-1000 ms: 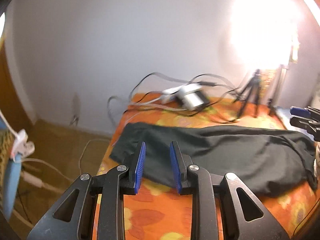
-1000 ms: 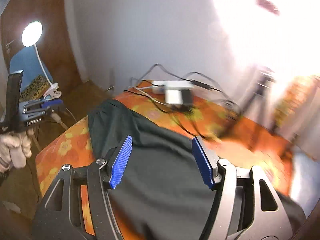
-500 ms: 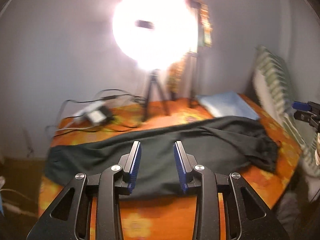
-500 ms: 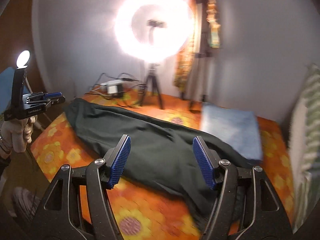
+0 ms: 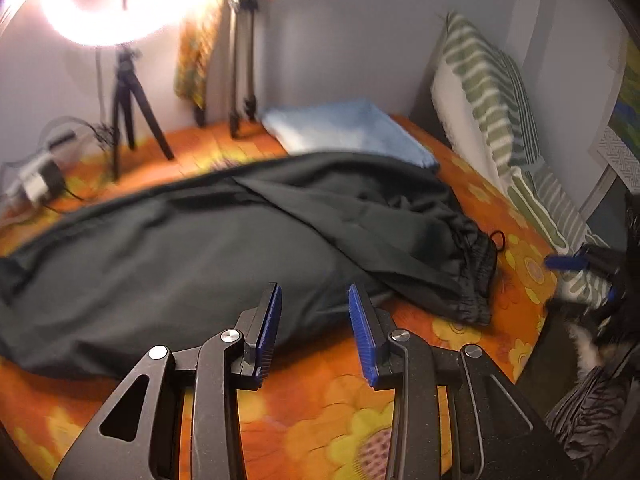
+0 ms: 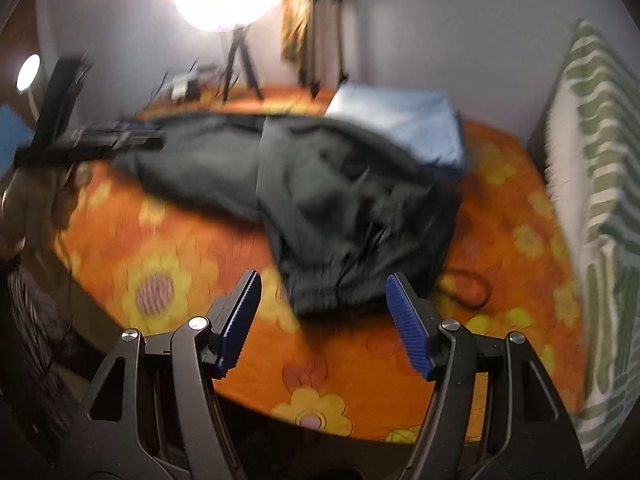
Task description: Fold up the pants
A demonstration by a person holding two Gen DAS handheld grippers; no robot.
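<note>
Dark pants on a bed, folding not yet showing as begun.
Bed [image 5: 328, 420] in orange floral cover is carrying the pants [image 5: 192, 248], which are lying full length from 9 o'clock to 3 o'clock in the left wrist view, one leg seemingly draped over the other, fabric rumpled, gathered drawstring waistband [image 5: 478, 276] bunching at 3 o'clock; every fold is judged outstanding. Left hand-held gripper [image 5: 314, 330] is hovering narrow and empty at 6 o'clock; right hand-held gripper [image 6: 322, 320] is hovering wide and empty just short of the waistband.
</note>
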